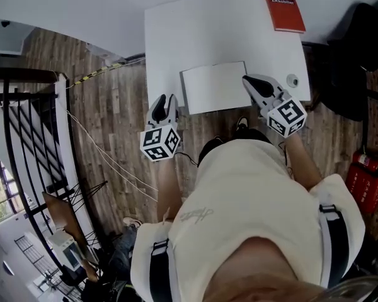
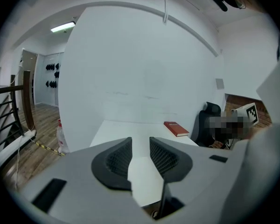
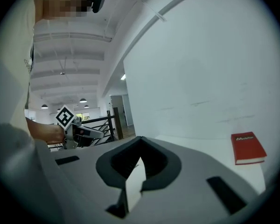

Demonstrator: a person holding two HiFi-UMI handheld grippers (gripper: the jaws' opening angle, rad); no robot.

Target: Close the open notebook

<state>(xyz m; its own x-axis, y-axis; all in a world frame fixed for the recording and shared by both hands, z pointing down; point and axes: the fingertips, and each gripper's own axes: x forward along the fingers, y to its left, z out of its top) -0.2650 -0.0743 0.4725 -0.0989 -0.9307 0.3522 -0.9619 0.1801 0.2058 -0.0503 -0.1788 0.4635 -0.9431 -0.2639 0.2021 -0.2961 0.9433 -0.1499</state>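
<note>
White bench [image 1: 176, 36] fills the upper middle of head view. Notebook [image 1: 214, 88] lies flat at the bench's near edge, centre, white side up. R tool [image 1: 247, 79] sits at the notebook's far right corner, tips pinched together w/ a white sliver of notebook edge between them. L tool [image 1: 166, 98] is by the near left corner, apart from the notebook, jaws narrowly parted w/ nothing between. Red book [image 1: 283, 11] is at the far right corner. Small round thing [image 1: 292, 80] is near the right edge.
</note>
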